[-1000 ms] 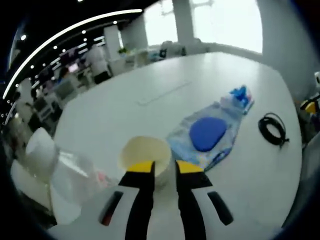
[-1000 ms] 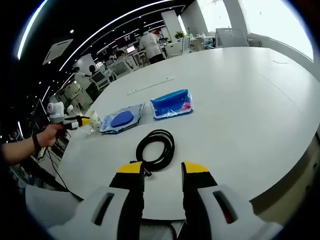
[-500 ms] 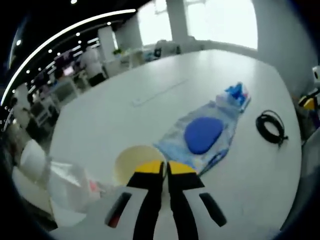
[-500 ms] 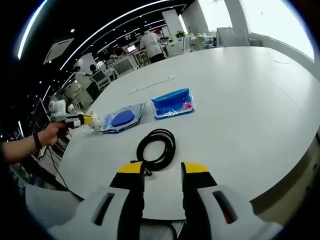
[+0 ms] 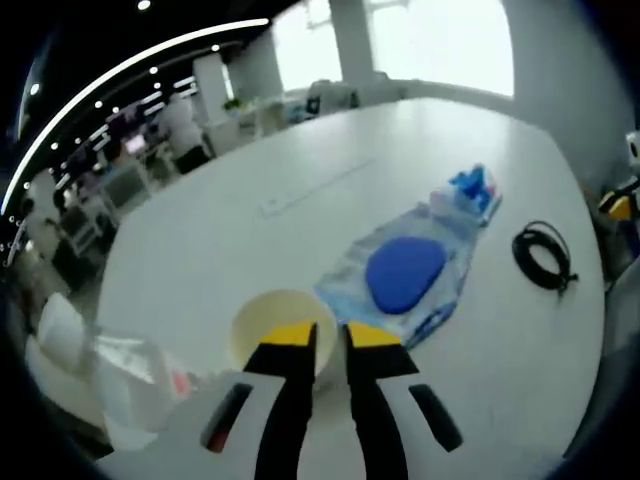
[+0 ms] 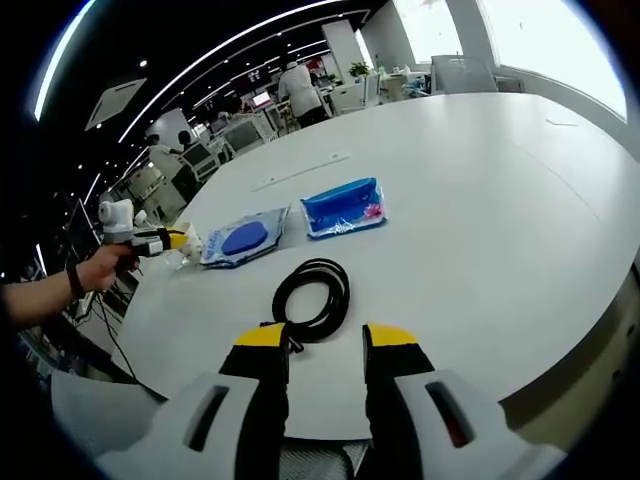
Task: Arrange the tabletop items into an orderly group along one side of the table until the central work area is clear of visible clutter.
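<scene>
1. The white table [image 6: 480, 190] spreads ahead of me; in the right gripper view its near rim curves off at 4 o'clock, and its far end dissolves into window glare

2. The clear pouch with a blue oval pad [image 5: 405, 272] lies toward 1 o'clock of my left tongs in the left gripper view; its near corner sits just beside my jaw tips, and I cannot tell whether they touch. In the right gripper view it lies at 10 o'clock, small and flat

3. The blue packet [image 6: 344, 208] lies beside that pouch, near 12 o'clock of my right tongs; its print is too small to read

4. The black cable coil [image 6: 312, 297] rests just ahead of my right tongs [image 6: 327, 338], whose jaws stand apart with nothing between them. The coil's near end runs down behind the left jaw tip, so I cannot tell if it touches

5. The pale cup [image 5: 282, 326] sits at 11 o'clock of my left tongs [image 5: 321, 335]; the jaws are a narrow gap apart, the left one overlapping the cup's near wall. Whether they pinch that wall is hidden

6. Crumpled clear plastic [image 5: 130, 385] at 9 o'clock is blurred and cut off
</scene>
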Demonstrator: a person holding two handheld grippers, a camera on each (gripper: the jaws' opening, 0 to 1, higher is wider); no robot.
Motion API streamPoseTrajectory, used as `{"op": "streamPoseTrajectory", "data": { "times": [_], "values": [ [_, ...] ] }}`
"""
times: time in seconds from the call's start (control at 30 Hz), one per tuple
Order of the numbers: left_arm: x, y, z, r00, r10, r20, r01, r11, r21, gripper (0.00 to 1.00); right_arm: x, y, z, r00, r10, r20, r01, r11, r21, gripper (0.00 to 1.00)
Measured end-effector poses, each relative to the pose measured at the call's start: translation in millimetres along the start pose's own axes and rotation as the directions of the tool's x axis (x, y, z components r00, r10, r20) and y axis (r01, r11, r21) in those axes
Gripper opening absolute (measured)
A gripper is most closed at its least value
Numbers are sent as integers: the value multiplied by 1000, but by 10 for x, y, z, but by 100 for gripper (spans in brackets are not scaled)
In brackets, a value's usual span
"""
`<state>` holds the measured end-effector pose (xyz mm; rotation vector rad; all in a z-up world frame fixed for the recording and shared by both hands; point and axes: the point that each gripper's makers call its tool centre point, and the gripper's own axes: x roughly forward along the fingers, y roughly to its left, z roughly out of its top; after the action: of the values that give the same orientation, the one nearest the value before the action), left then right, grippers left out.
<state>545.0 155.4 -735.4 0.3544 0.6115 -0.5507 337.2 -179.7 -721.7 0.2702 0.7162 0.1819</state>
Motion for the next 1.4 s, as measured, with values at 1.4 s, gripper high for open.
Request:
{"op": "streamPoseTrajectory", "data": {
  "times": [1.4],
  "values": [
    [-904, 859, -481, 950, 312, 22, -282, 885, -370, 42, 2, 30, -44, 1000, 1, -30, -2, 1000, -17, 28]
  ]
}}
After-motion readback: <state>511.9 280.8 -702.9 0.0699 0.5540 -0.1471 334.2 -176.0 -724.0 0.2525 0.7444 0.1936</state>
